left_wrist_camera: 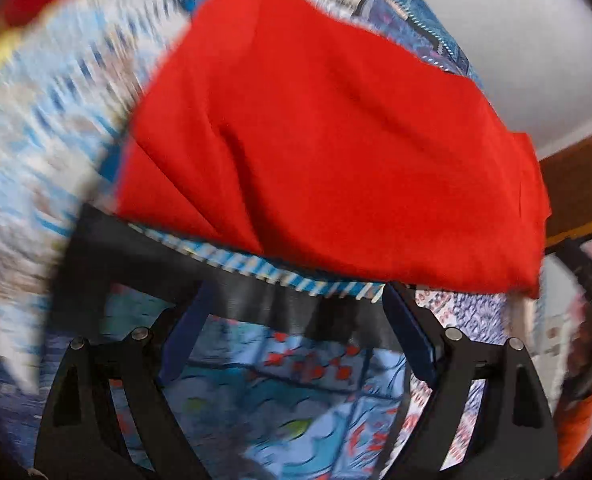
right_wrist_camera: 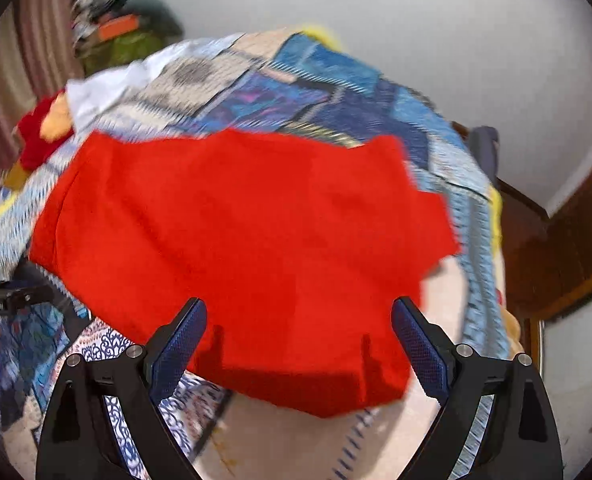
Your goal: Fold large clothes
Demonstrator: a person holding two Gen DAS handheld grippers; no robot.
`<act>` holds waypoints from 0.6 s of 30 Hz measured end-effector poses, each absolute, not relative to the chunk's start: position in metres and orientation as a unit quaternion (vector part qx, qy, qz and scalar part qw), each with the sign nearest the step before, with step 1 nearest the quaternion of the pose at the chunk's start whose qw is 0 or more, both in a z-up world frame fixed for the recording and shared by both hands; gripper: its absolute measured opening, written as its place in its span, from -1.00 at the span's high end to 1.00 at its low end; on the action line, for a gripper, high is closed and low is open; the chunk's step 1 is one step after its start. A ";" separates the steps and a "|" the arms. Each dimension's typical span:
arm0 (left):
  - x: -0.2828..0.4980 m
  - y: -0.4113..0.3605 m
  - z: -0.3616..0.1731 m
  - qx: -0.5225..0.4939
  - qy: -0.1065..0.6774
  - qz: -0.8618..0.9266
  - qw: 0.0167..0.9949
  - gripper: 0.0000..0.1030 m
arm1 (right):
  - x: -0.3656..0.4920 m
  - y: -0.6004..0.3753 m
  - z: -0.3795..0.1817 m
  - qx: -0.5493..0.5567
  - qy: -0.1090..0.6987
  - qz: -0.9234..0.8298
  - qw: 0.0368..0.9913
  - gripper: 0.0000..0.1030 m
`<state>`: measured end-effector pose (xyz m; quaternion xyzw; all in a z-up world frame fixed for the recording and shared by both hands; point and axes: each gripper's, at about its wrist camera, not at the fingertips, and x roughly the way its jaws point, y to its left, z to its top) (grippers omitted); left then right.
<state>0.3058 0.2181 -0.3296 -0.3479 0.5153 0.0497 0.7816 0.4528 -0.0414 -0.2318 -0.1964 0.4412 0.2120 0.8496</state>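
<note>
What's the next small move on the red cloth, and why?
Probably bring the right gripper down onto the near edge of the red garment and close. Both sets of jaws stand open and empty, and that edge hangs over the patterned bedspread right between the right jaws.

The garment (right_wrist_camera: 236,248) is plain bright red, with no print. Under it the bedspread (right_wrist_camera: 335,92) is a patchwork of blues, white and grey with striped borders and small red motifs. At ten o'clock sits a red and yellow cloth (right_wrist_camera: 42,128). Each tool (right_wrist_camera: 299,316) is black with dark blue pads (right_wrist_camera: 419,344). The wall (right_wrist_camera: 455,40) is white.
</note>
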 end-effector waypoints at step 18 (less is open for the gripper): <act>0.399 0.251 -0.338 -0.424 0.422 0.086 0.797 0.36 | 0.479 -0.038 -0.290 -0.163 0.497 0.253 0.814 -0.81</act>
